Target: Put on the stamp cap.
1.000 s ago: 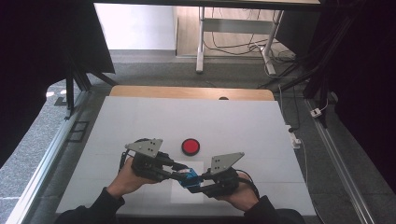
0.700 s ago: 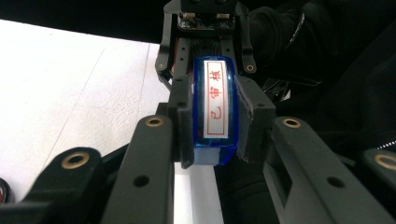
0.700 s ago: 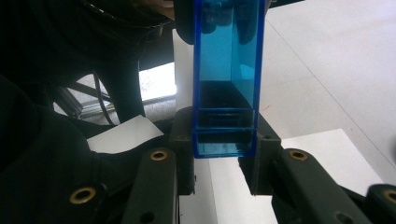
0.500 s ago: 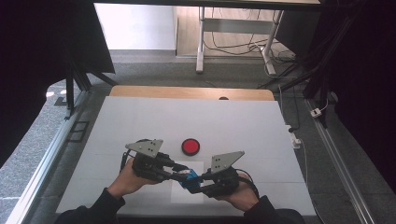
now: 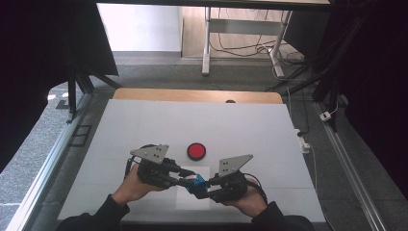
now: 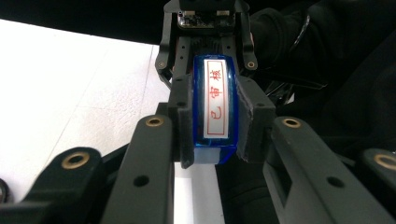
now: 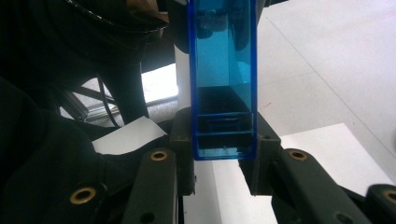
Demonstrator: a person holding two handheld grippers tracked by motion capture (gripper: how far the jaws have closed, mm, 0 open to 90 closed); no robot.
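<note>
Translucent blue stamp (image 6: 212,112) (red characters, white face); red button (image 5: 196,150).

The white table surface (image 5: 144,125) is open toward its far edge and both side edges; only the round red disc (image 5: 196,151) lies near the middle, just beyond the two meeting grippers
</note>
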